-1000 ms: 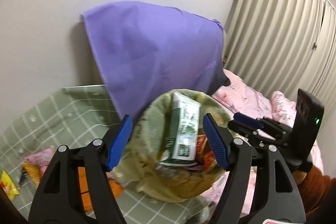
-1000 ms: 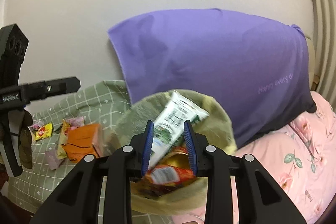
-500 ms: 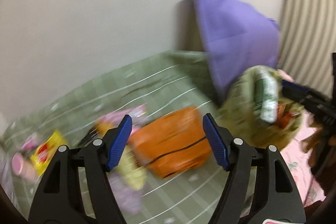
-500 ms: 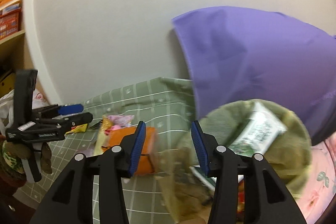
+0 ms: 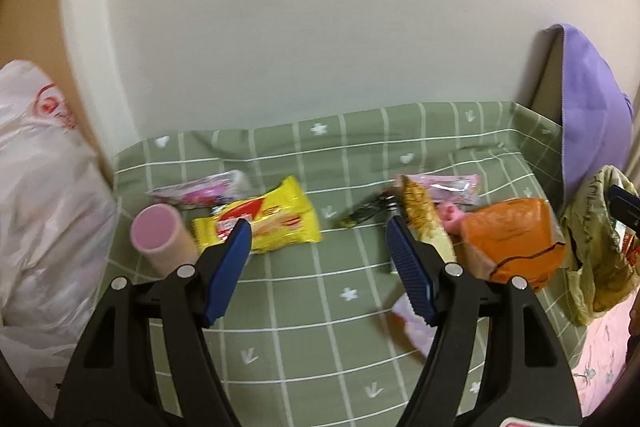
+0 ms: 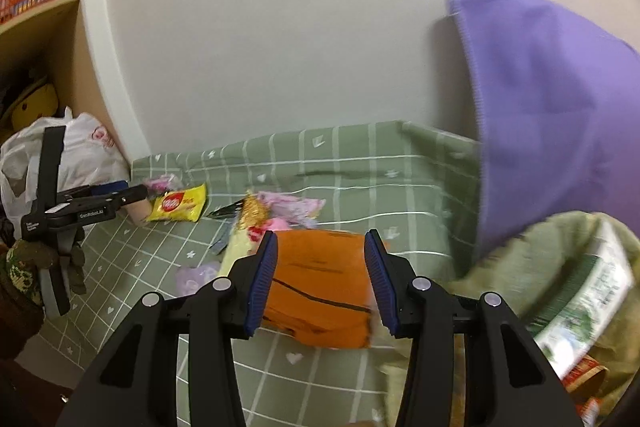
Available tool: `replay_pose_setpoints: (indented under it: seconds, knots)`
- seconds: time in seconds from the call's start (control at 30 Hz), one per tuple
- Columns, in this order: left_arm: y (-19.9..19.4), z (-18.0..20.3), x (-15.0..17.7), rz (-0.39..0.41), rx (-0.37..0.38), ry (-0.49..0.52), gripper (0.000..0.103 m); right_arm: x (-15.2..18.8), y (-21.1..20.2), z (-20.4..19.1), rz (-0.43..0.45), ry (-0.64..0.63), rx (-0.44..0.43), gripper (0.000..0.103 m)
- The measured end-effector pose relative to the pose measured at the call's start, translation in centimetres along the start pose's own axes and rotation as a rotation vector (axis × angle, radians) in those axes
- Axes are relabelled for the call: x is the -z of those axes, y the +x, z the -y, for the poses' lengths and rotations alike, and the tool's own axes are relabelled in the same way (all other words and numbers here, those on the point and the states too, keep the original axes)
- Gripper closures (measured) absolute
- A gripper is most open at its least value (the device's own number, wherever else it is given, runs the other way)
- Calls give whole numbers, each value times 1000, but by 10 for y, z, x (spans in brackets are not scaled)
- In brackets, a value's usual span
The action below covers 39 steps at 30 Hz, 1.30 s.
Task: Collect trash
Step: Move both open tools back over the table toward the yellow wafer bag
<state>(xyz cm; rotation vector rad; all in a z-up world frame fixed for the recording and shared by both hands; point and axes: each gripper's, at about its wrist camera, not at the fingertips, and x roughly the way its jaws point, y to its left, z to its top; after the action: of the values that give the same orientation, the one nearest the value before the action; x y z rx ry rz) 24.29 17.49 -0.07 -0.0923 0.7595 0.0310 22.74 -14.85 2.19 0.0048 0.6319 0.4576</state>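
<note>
Trash lies scattered on the green checked bed cover (image 5: 304,311). Going left to right we see a white plastic bag (image 5: 36,227) at the edge, a pink-topped cup (image 5: 154,233) on its side, a yellow snack packet (image 5: 276,217), a gold-and-cream wrapper (image 5: 424,223), then an orange packet (image 5: 516,239). Our left tongs (image 5: 318,267) hang released over bare cover between the yellow packet and the wrapper. Our right tongs (image 6: 320,277) have just been opening; nothing is gripped, and the orange packet (image 6: 320,287) lies beyond them. Far right, the olive trash bag (image 6: 560,287) holds a green-and-white carton (image 6: 584,295), below a purple pillow (image 6: 560,107).
</note>
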Motion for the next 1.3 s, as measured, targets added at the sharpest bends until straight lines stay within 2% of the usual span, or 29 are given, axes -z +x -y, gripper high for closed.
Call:
replay_pose_setpoints:
  seconds: [0.1, 0.23, 0.3, 0.5, 0.63, 0.8, 0.9, 0.97, 1.0, 1.2, 1.3]
  knots:
    - [-5, -6, 10, -11, -26, -9, 39, -7, 24, -18, -24, -42, -38, 60]
    - [-6, -15, 24, -59, -17, -52, 41, -22, 64, -46, -61, -92, -129, 60]
    - [-10, -22, 32, -72, -36, -64, 45, -27, 86, -60, -86, -104, -181, 60]
    - [-23, -42, 59, -109, -119, -116, 47, -36, 174, -116, -199, -97, -338, 60]
    - [-27, -54, 74, -117, -146, -139, 51, -38, 225, -147, -268, -88, -366, 60]
    - [-25, -68, 85, -147, -138, -172, 59, -35, 271, -173, -330, -96, -322, 66]
    - [-23, -71, 87, -155, -132, -172, 61, -32, 283, -177, -347, -101, -288, 75]
    - [-22, -73, 85, -151, -124, -183, 61, -33, 283, -176, -352, -108, -288, 94]
    - [-21, -74, 83, -149, -121, -186, 61, -34, 277, -174, -344, -108, -298, 97]
    - [-10, -70, 58, -125, -87, -163, 61, -47, 234, -141, -282, -103, -298, 100]
    - [-4, -61, 45, -106, -87, -129, 61, -48, 226, -124, -287, -99, -312, 100]
